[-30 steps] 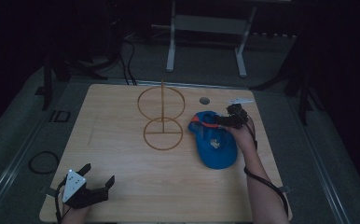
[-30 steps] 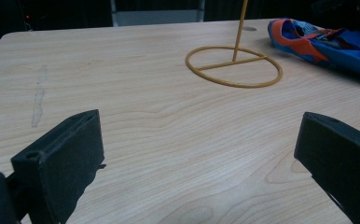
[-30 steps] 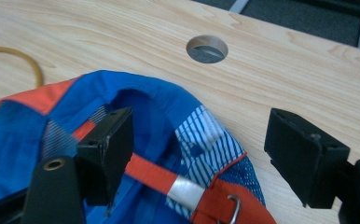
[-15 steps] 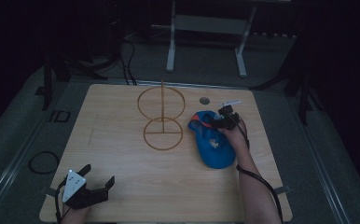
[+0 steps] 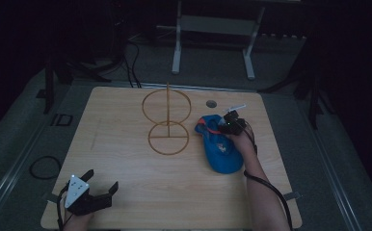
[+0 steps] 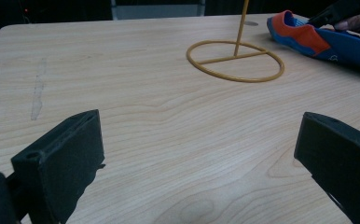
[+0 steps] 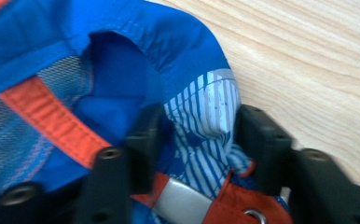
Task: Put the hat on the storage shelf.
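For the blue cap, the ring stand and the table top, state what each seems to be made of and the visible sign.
Blue cap: woven fabric with mesh panels, matt; stitching and folds show, orange trim. The right gripper has just been closing on its edge.
Ring stand: probably thin metal wire or rod, tan finish; slender, even rings.
Table top: wood or wood-look laminate, smooth; pale grain lines.

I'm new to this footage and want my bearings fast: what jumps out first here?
The blue cap with orange trim, on the right side of the wooden table, draws the eye: the right gripper has just been closing on a bunched fold of its striped fabric. Beside it, mid-table, stands a yellow wire stand, a ring base with an upright ring above. The left gripper rests open at the near left edge.
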